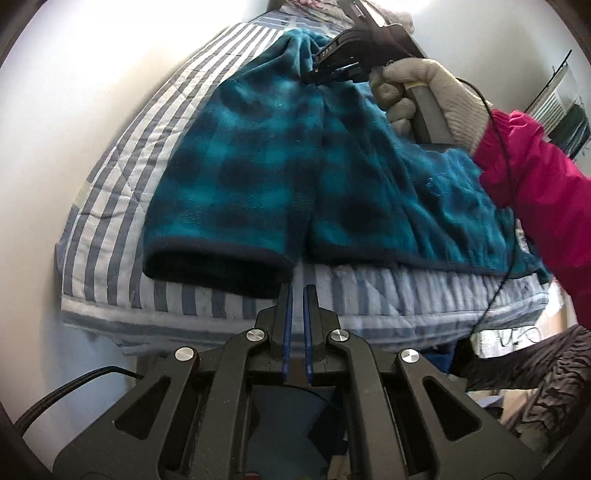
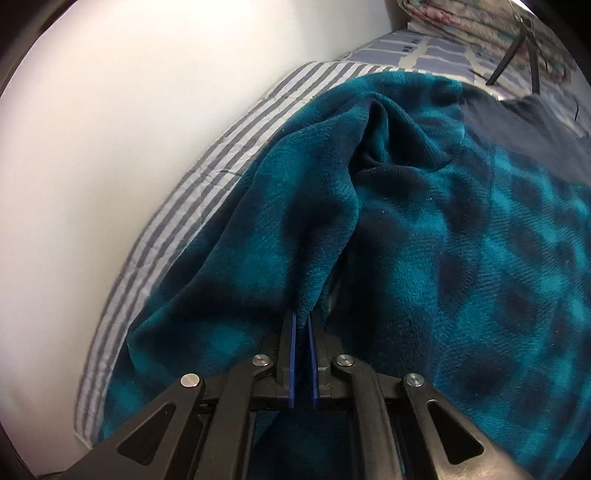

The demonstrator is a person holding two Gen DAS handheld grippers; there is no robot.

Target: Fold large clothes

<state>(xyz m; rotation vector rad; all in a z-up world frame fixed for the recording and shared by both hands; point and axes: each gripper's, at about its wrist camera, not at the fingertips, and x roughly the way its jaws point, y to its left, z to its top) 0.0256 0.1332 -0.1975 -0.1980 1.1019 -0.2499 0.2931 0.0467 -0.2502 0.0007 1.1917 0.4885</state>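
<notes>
Teal plaid fleece garment (image 1: 295,177) lies on a bed's striped quilt (image 1: 110,206), beside a white wall (image 2: 110,147). Its dark-edged hem faces the bed's near edge; long axis runs toward the folded bedding (image 2: 480,22) at the far end. Right tongs (image 2: 303,321) pinch a raised fleece fold. Left tongs (image 1: 298,291) (jaws nearly together) sit at the hem; grip unclear. Gloved hand (image 1: 424,99), pink sleeve (image 1: 535,177) overlap the garment.

A bed (image 1: 110,206) under a blue-and-white striped quilt (image 2: 207,184) stands against a plain white wall (image 2: 129,129), brightly lit.
</notes>
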